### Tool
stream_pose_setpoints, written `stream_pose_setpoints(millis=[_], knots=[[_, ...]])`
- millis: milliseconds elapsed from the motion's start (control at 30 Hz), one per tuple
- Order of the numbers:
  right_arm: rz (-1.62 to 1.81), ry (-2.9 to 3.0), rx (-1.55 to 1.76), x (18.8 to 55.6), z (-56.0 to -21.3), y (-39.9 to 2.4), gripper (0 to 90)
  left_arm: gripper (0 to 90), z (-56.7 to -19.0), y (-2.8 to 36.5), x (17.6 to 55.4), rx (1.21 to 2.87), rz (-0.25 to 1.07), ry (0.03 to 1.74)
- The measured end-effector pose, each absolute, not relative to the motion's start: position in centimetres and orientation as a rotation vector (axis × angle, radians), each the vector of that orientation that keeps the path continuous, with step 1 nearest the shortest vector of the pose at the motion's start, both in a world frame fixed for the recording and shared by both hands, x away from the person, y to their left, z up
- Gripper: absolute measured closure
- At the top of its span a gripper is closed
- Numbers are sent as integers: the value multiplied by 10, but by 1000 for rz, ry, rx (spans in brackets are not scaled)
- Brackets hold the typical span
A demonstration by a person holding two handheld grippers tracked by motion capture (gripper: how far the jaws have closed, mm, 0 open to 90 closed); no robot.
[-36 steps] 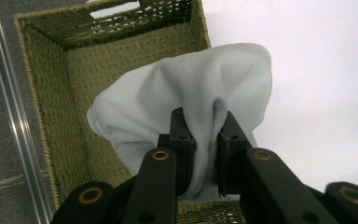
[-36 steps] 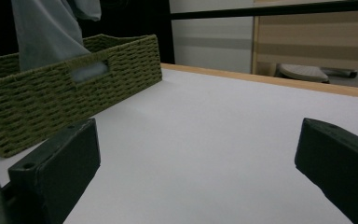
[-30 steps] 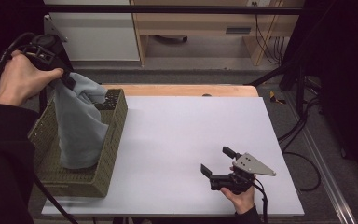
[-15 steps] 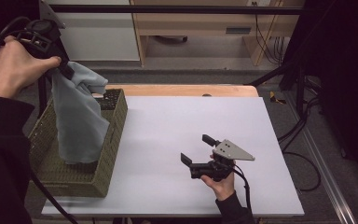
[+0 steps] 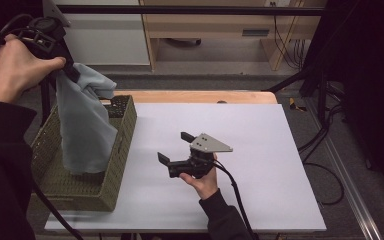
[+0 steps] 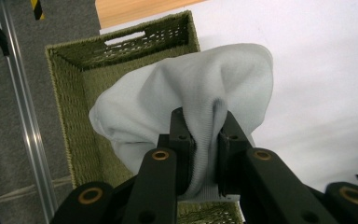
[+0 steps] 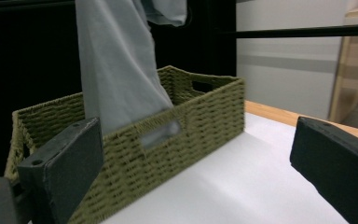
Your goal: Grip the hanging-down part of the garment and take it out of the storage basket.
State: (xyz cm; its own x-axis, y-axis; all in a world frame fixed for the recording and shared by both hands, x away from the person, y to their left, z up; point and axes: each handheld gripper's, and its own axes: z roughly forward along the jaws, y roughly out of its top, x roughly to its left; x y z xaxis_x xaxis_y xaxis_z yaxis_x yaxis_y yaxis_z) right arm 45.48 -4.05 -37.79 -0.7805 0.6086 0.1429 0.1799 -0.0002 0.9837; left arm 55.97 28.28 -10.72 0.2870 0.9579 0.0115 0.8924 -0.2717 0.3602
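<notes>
The cloth [image 5: 86, 131] hangs down into the basket [image 5: 82, 187], which sits on the table [image 5: 275, 150] at its left edge.

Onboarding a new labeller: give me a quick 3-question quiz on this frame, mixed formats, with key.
1. True or false: the left gripper is shut on the grey cloth.
2. Where does the cloth's lower end hang? A) on the white tabletop B) inside the woven basket C) over the table's far edge
3. Fill in: the right gripper, over the white tabletop, has its jaws ____ with nothing between them.

Key: 1 true; 2 B; 3 open
</notes>
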Motion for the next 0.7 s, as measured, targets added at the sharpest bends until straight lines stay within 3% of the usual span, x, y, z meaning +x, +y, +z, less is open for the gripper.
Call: stream_pose_setpoints(millis=[700], knots=[[1868, 2041, 736, 479, -376, 46, 73, 790, -112, 286, 561, 2289, 319, 1701]])
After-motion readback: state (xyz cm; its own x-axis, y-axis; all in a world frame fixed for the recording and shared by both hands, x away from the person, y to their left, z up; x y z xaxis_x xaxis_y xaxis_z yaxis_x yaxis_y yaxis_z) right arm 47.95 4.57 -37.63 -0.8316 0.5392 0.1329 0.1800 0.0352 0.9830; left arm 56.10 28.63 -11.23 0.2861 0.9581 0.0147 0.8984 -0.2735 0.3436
